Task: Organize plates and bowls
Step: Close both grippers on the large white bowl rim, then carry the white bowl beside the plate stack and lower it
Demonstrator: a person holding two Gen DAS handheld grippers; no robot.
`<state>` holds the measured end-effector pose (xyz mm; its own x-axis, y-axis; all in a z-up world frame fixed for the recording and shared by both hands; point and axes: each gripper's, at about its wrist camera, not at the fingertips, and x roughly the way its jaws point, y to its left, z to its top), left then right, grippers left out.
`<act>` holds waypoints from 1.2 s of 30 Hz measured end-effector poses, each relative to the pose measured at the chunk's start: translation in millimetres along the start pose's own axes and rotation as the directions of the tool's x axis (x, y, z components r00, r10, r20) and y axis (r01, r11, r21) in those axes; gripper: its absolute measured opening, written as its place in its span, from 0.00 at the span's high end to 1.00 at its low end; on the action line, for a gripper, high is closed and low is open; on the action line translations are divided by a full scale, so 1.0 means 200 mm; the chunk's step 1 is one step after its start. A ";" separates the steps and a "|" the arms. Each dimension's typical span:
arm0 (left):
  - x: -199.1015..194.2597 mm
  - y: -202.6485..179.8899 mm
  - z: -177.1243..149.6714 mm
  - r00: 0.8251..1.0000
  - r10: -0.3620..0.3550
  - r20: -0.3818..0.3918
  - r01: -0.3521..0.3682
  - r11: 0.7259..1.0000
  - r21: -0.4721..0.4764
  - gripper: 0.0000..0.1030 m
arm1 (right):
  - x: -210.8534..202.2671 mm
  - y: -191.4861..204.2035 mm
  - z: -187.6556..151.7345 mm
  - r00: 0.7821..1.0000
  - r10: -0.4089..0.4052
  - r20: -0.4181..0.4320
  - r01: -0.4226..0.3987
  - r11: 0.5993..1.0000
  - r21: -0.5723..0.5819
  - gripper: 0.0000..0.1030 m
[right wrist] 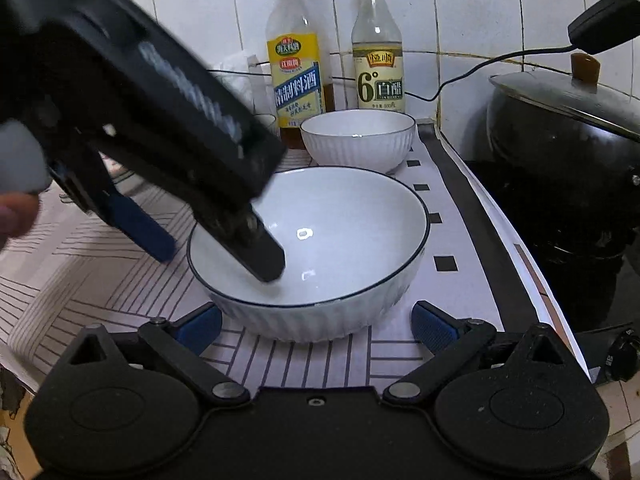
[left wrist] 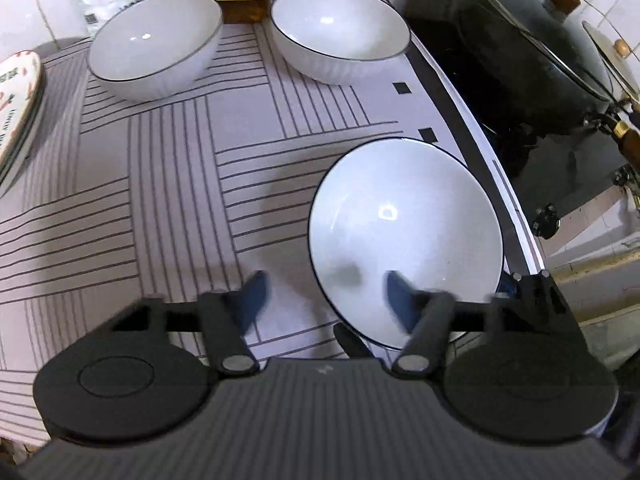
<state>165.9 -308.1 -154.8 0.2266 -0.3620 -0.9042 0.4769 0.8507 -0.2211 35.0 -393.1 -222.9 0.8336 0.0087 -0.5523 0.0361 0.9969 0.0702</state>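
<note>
The left gripper (left wrist: pixel 324 300) comes in steeply from above, its blue-padded fingers (left wrist: pixel 252 300) straddling the near rim of the white, dark-rimmed ceramic bowl (left wrist: pixel 404 236): one finger sits inside the bowl, the other outside over the striped grey-and-white mat (left wrist: pixel 168 184). The jaws stand part-way apart, and the pads do not visibly press the rim, so it's not gripping. In the right wrist view that same gripper (right wrist: pixel 224 256) slants down from the upper left, a bare fingertip of the person's hand (right wrist: pixel 16 216) just showing at the left edge. The right gripper (right wrist: pixel 316 326) points down at a gentler slope, spread wide with a blue pad (right wrist: pixel 434 326) on each side of the bowl (right wrist: pixel 320 248), clear of its ribbed wall. The bowl sits on the mat near the black stove edge. Two more white bowls (left wrist: pixel 156 44) (left wrist: pixel 340 32) stand farther back, before the yellow-labelled bottle (right wrist: pixel 296 60) and the vinegar bottle (right wrist: pixel 378 48). A patterned plate (left wrist: pixel 18 100) lies far left; a lidded black wok (left wrist: pixel 532 52) sits on the right.
</note>
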 end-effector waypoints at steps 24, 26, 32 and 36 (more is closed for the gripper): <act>-0.10 0.11 -0.11 0.999 -0.045 0.012 0.046 0.998 -0.040 0.82 | -0.03 0.09 0.08 0.996 0.089 -0.022 -0.090 0.995 -0.046 0.03; -0.14 0.15 -0.12 0.999 -0.045 0.022 0.046 0.998 -0.050 0.82 | -0.05 0.12 0.10 0.995 0.096 -0.014 -0.097 0.993 -0.063 0.03; -0.24 0.29 -0.16 0.999 -0.024 0.043 0.028 0.995 -0.100 0.82 | -0.06 0.24 0.15 0.989 0.149 -0.020 -0.151 0.982 -0.117 0.03; -0.31 0.38 -0.18 0.998 0.039 0.051 -0.031 0.991 -0.131 0.82 | -0.04 0.33 0.19 0.980 0.200 -0.018 -0.200 0.967 -0.158 0.03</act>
<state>157.7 -206.8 -127.9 0.2882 -0.3481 -0.8921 0.3539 0.9043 -0.2386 52.4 -330.0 -182.6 0.8138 0.2090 -0.5422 -0.2188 0.9746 0.0472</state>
